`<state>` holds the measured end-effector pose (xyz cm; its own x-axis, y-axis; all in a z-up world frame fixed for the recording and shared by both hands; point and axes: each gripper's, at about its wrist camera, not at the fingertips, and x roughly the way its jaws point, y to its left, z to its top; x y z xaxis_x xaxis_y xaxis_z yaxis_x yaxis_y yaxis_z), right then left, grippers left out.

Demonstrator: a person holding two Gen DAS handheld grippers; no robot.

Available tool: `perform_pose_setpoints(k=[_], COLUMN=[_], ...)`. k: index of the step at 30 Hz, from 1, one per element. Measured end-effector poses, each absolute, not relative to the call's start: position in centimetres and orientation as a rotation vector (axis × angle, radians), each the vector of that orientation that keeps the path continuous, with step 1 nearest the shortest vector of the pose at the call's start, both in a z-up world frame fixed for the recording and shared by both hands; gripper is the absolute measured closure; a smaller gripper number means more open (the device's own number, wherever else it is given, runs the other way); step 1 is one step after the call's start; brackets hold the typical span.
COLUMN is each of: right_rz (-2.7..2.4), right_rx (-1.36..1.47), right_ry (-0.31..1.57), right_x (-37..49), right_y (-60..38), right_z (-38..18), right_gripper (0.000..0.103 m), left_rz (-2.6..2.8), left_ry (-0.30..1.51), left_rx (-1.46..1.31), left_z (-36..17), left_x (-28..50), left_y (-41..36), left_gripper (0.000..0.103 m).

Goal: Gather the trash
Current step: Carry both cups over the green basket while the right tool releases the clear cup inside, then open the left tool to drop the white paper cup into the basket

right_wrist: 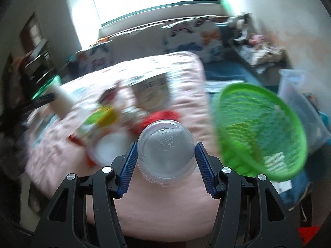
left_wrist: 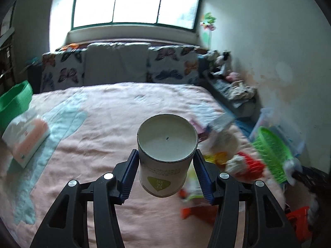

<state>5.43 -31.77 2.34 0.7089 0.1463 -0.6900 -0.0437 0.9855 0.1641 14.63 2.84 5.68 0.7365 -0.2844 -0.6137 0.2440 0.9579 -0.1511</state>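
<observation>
My left gripper (left_wrist: 166, 165) is shut on a white paper cup (left_wrist: 165, 157) with a green heart mark, held bottom forward above the pink bed. My right gripper (right_wrist: 165, 159) is shut on a clear plastic cup (right_wrist: 166, 150), also bottom forward. A green mesh basket (right_wrist: 260, 132) hangs just right of the right gripper, off the bed's right edge; it also shows in the left wrist view (left_wrist: 271, 153). A pile of wrappers and packets (right_wrist: 115, 119) lies on the bed ahead and left of the right gripper, blurred; it also shows in the left wrist view (left_wrist: 233, 157).
A pack of tissues (left_wrist: 26, 138) lies at the bed's left side beside a green bin (left_wrist: 14, 101). Butterfly cushions (left_wrist: 120, 64) line the headboard under the window. Soft toys and clothes (left_wrist: 233, 82) sit along the right wall. A clear storage box (right_wrist: 302, 103) stands behind the basket.
</observation>
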Motion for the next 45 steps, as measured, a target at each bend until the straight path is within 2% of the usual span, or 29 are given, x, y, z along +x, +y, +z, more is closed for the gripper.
perform_pose_setpoints(k=[10,20,24,45], right_rz=[-0.066,-0.034,-0.032,-0.093], right_rx=[0.261,0.309,0.320,0.293], right_ry=[0.881,0.956,0.948,0.785], right_x=[8.5,8.9,9.3,2.5], right_y=[-43.2,-45.9,-46.6,-48.6], right_z=[-1.7,-5.0,-5.0,-0.8], right_gripper=[0.045,0.044,0.034,0.033], left_rz=[-0.504,-0.632,-0.671,-0.795], left_ry=[0.707,0.789,0.808,0.969], left_rx=[-0.060,-0.029,-0.005,0.089], left_z=[7.6,6.5,6.1,1.0], left_x=[15.9,19.4,20.2,21.7], left_y=[-7.9,-18.6,-22.3,-35.5], left_gripper=[0.051,0.051,0.051,0.050])
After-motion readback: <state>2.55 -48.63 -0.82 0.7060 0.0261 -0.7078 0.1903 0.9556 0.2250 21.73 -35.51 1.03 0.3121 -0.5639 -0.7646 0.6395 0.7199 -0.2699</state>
